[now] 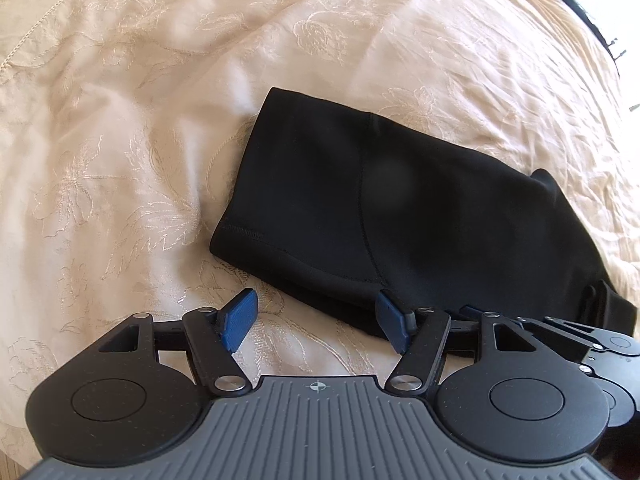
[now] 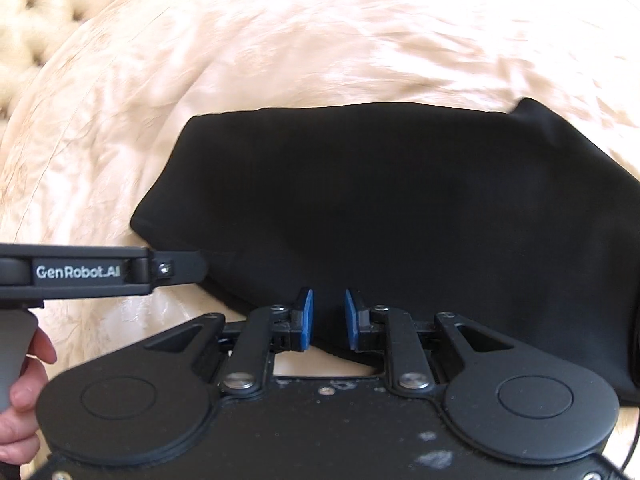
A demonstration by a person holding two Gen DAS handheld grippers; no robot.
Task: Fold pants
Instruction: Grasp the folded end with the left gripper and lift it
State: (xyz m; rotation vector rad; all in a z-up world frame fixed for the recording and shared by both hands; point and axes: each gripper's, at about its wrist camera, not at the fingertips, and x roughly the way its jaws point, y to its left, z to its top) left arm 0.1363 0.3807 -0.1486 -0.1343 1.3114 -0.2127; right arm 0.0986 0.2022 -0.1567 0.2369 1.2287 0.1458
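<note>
The black pants lie folded into a compact bundle on a cream embroidered bedspread. My left gripper is open wide and empty, its blue pads just short of the bundle's near edge. In the right wrist view the pants fill the middle. My right gripper hovers at their near edge with its jaws partly open, a narrow gap between the blue pads, and nothing in it. The left gripper's body reaches in from the left, with the hand holding it.
The bedspread spreads on all sides of the bundle. A tufted cream headboard shows at the top left of the right wrist view. The bed's far edge and a bright window show at the top right of the left wrist view.
</note>
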